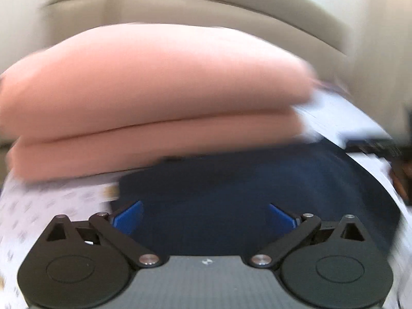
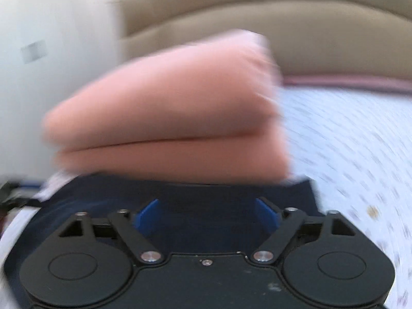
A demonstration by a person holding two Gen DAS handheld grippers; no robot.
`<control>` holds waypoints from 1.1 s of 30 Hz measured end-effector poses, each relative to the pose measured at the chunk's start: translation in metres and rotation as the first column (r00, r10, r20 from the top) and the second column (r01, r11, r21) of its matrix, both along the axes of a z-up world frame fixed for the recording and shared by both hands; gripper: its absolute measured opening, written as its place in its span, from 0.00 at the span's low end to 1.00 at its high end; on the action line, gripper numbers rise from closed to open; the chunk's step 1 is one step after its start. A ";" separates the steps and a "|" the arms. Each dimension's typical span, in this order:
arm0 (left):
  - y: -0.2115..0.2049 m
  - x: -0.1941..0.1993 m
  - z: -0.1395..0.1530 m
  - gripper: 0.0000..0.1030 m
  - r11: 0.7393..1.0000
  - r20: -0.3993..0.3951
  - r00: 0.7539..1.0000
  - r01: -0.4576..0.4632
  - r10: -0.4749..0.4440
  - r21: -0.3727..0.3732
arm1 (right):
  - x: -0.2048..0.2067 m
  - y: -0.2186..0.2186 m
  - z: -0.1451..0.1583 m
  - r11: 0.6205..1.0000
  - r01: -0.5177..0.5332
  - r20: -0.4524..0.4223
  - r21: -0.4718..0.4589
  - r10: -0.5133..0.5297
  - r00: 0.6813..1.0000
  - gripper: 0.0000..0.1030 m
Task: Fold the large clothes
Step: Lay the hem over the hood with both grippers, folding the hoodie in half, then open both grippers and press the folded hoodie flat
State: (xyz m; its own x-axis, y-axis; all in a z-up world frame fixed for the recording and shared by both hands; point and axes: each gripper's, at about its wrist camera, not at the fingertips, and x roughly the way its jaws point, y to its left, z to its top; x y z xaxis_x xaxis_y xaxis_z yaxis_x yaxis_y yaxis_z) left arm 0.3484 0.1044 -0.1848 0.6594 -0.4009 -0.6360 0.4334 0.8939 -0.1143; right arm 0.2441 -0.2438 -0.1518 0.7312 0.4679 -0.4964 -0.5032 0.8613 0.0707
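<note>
A dark navy garment (image 1: 231, 188) lies flat on the bed right under my left gripper (image 1: 204, 216), which is open with its blue pads (image 1: 128, 216) spread wide over the cloth. Behind it sits a folded salmon-pink garment (image 1: 154, 97) in two thick layers. In the right wrist view the same navy garment (image 2: 206, 195) lies under my right gripper (image 2: 207, 215), also open, with blue pads (image 2: 148, 215) apart. The folded pink garment (image 2: 167, 118) sits just beyond it. Both views are blurred by motion.
The bed has a white sheet with small dots (image 1: 38, 213) (image 2: 347, 141). A beige padded headboard (image 1: 206, 5) (image 2: 283, 25) stands behind. A white wall (image 2: 51, 51) is at the left. Dark objects (image 1: 381, 144) lie at the right edge.
</note>
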 end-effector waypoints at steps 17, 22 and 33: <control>-0.026 -0.090 -0.077 1.00 0.903 -0.074 0.959 0.283 -0.274 0.324 | -0.087 -0.038 -0.072 0.817 -0.268 -0.157 -0.510 0.218 0.963 1.00; -0.029 -0.102 -0.041 0.96 0.927 -0.050 0.969 0.246 -0.242 0.282 | -0.107 -0.002 -0.034 0.828 -0.300 -0.107 -0.474 0.284 0.953 0.92; -0.026 -0.116 -0.079 1.00 0.944 -0.126 0.975 0.210 -0.183 0.254 | -0.105 0.029 -0.072 0.783 -0.402 -0.231 -0.474 0.329 0.915 1.00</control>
